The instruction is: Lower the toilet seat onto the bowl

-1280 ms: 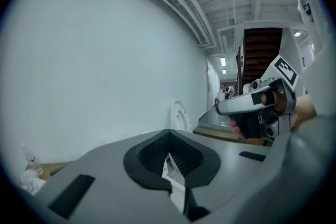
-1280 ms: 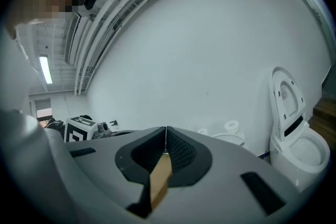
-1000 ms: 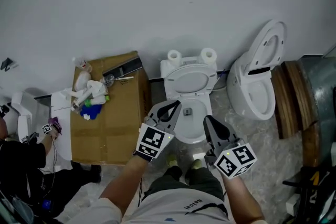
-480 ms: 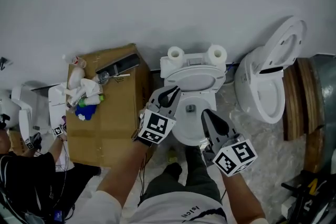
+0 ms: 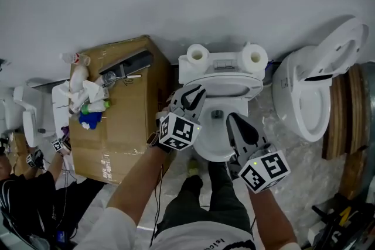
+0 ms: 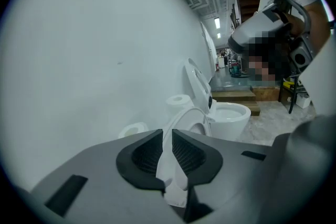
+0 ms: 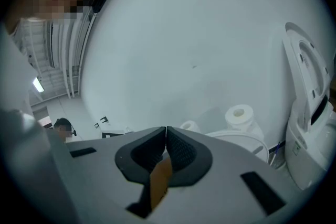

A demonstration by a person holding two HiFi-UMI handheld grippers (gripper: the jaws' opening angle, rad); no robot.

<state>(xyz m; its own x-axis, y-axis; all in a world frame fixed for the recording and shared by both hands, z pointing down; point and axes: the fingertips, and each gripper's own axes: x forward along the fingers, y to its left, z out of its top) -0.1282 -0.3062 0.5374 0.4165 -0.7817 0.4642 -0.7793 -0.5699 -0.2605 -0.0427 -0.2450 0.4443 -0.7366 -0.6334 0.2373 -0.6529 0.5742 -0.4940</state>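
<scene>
At the white ceramic toilet bowl [image 5: 212,149], the white oval plastic toilet seat [image 5: 229,86] stood tilted up. The left gripper [image 5: 195,92] was at its left rim, its jaws opening and only narrowly apart, with the rim showing between them. The right gripper [image 5: 233,120] hovered over the bowl, jaws together and empty.

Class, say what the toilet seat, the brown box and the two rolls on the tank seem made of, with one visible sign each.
Toilet seat: probably plastic, smooth glossy white, thin.
Box: cardboard, matt brown with taped seams.
Rolls: soft white paper wound round a hollow core.
</scene>
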